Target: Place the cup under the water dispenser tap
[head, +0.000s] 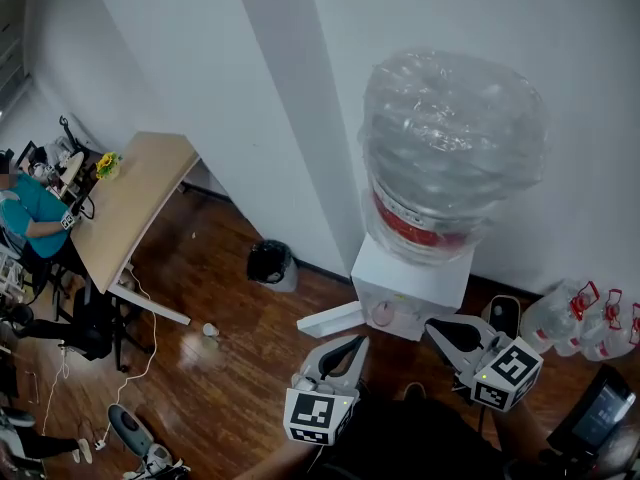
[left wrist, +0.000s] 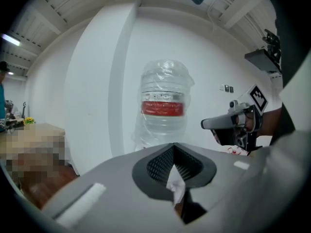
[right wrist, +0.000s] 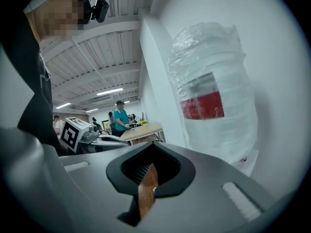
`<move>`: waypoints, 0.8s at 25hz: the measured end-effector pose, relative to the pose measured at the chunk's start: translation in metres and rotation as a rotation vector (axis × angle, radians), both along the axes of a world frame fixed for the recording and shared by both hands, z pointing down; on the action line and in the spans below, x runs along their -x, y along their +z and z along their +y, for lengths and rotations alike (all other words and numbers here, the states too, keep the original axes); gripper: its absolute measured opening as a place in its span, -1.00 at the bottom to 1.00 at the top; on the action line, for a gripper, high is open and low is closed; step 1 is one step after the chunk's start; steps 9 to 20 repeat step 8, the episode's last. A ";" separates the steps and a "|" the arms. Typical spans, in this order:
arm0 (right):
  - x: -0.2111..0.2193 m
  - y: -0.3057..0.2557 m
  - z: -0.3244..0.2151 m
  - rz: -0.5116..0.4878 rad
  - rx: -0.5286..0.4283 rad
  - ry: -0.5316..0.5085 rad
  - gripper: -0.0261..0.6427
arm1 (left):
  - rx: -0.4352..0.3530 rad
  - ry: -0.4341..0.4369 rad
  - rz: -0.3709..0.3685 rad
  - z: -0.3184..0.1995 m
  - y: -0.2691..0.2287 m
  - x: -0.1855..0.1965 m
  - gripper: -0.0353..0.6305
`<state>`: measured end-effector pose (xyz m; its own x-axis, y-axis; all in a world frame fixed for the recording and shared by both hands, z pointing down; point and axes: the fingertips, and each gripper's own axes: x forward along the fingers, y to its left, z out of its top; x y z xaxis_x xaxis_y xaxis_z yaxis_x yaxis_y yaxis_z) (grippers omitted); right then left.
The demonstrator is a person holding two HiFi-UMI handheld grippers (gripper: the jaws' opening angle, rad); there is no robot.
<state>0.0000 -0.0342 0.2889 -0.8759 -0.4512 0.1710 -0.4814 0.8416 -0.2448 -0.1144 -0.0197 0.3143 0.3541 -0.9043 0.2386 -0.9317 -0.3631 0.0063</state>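
The white water dispenser (head: 415, 283) stands against the wall under a big clear bottle (head: 450, 148) with a red label. A small pale round thing (head: 383, 315) sits at its front; I cannot tell whether it is the cup. My left gripper (head: 358, 343) hangs just in front of the dispenser's left side, my right gripper (head: 432, 323) before its right side. The bottle (left wrist: 164, 106) fills the middle of the left gripper view, and the bottle (right wrist: 214, 101) is close in the right gripper view. The left gripper (left wrist: 173, 149) and right gripper (right wrist: 153, 148) each show a thin slit with nothing between.
A black-lined bin (head: 272, 265) stands by the wall to the left. A wooden desk (head: 130, 203) with a seated person (head: 30, 218) lies further left. Empty clear bottles (head: 585, 323) lie at the right. A small white thing (head: 210, 330) and cables rest on the wooden floor.
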 end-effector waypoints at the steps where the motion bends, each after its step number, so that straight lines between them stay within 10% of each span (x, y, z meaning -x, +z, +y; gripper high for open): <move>1: -0.007 0.002 0.004 -0.003 -0.005 -0.001 -0.92 | -0.003 0.001 -0.002 0.004 0.002 -0.007 -0.33; 20: -0.020 0.003 0.005 -0.010 -0.013 0.009 -0.92 | -0.037 0.015 -0.004 0.010 -0.002 -0.021 -0.27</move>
